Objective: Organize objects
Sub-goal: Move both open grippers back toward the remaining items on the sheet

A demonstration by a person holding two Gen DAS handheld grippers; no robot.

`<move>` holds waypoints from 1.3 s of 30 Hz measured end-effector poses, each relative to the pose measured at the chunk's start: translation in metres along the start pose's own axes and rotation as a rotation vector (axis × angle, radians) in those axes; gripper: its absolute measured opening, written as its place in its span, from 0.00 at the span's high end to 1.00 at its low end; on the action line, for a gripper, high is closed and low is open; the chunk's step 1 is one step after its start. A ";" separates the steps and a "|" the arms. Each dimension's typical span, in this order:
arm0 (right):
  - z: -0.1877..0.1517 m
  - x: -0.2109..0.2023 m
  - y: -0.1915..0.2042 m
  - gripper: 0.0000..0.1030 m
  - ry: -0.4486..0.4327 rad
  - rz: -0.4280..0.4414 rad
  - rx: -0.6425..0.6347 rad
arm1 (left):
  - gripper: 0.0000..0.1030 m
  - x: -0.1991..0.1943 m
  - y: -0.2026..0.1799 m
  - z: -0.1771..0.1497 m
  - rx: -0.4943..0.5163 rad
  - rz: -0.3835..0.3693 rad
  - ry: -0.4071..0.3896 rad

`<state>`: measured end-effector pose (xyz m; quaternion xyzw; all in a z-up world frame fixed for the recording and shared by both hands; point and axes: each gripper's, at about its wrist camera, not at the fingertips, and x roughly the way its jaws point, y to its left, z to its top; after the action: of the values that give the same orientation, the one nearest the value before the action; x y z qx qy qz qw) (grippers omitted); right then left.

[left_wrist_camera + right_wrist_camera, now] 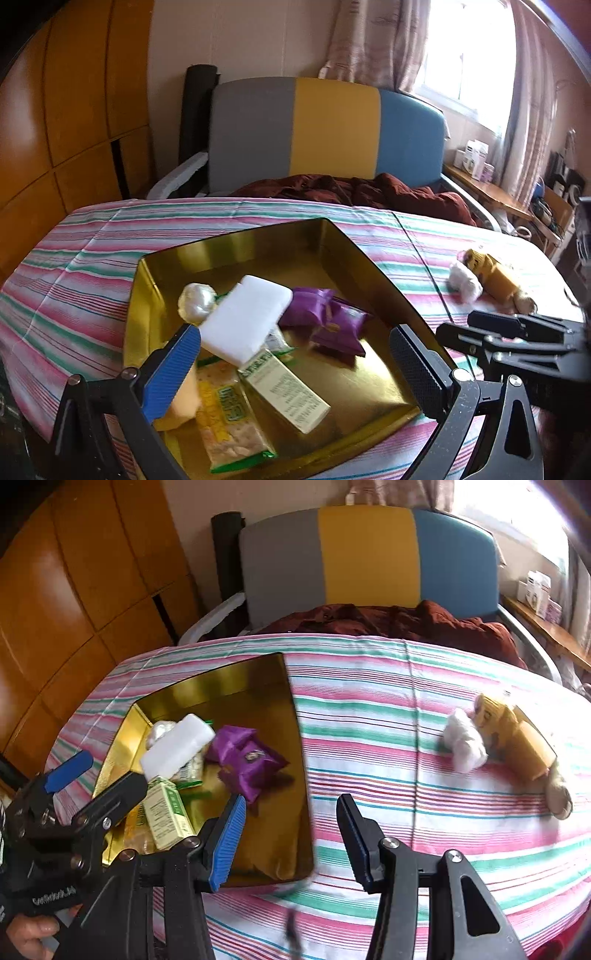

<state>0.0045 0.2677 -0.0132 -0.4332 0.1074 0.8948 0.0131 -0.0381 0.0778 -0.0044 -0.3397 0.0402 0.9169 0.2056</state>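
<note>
A gold tray [258,243] [258,686] lies on the striped bedsheet. It holds a white block [245,317] [177,746], two purple packets [325,317] [247,760], a green-and-white carton [284,391] [166,812], a cracker pack [225,421], a whitish ball [195,301] and an orange piece [184,398]. My left gripper [295,365] is open, low over the tray's near end. My right gripper [291,830] is open and empty above the tray's right edge. A white wad [465,282] [463,744] and a yellow wrapped item [495,277] [517,738] lie on the sheet to the right.
The striped sheet [388,709] covers the bed. A dark red blanket [354,192] lies bunched by the grey, yellow and blue headboard [332,129]. A wooden wardrobe [66,110] stands on the left. A shelf with boxes [476,158] runs under the window on the right.
</note>
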 end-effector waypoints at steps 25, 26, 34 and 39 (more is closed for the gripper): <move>-0.003 -0.039 -0.199 0.50 0.031 -0.235 0.393 | 0.00 0.010 -0.061 -0.010 0.143 -0.161 0.081; 0.000 -0.039 -0.203 0.50 0.031 -0.240 0.392 | 0.00 0.011 -0.065 -0.009 0.146 -0.172 0.085; 0.038 -0.015 -0.225 0.50 0.038 -0.295 0.223 | 0.00 0.015 -0.094 -0.004 0.203 -0.222 0.105; 0.045 0.016 -0.236 0.50 0.072 -0.299 0.169 | 0.00 0.021 -0.105 0.001 0.214 -0.240 0.128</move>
<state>-0.0132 0.5062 -0.0411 -0.4733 0.1171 0.8546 0.1784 -0.0108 0.1812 -0.0105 -0.3761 0.1098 0.8527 0.3456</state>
